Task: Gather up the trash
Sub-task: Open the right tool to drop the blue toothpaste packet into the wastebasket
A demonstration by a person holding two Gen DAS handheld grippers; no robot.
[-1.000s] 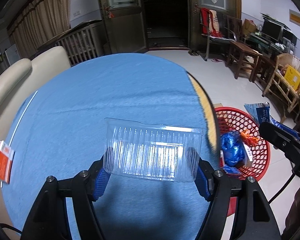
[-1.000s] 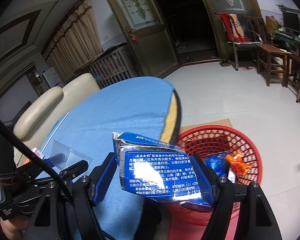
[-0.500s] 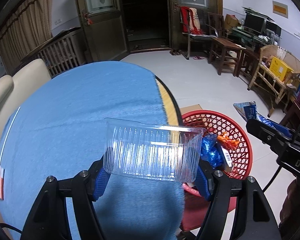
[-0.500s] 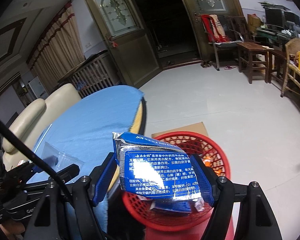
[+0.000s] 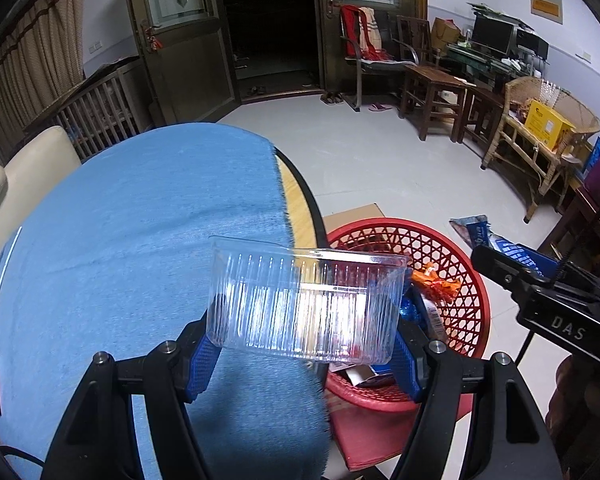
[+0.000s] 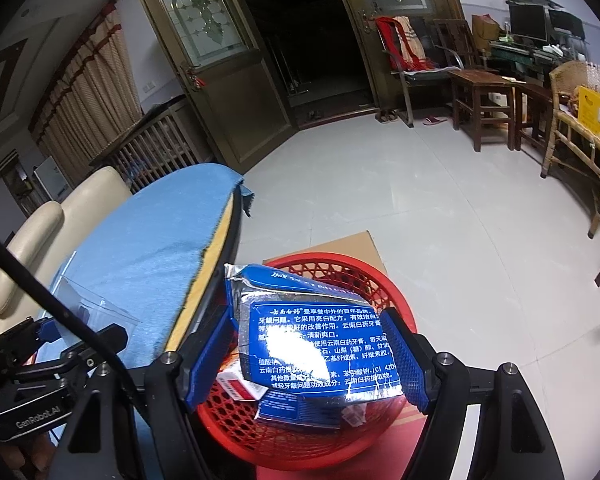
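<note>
The surface (image 5: 140, 240), under a blue cloth, stands just beside the red basket (image 5: 472, 300) on the floor.

Risk 1: the left gripper (image 5: 304, 344) pinches the clear plastic tray (image 5: 304, 300) by its ends, partly over the surface edge. Released here, the light tray could land on the cloth or the basket rim.

Risk 2: the right gripper (image 6: 312, 352) pinches the blue toothpaste box (image 6: 320, 344) above the basket. The flattened box may catch air and drift outside.
</note>
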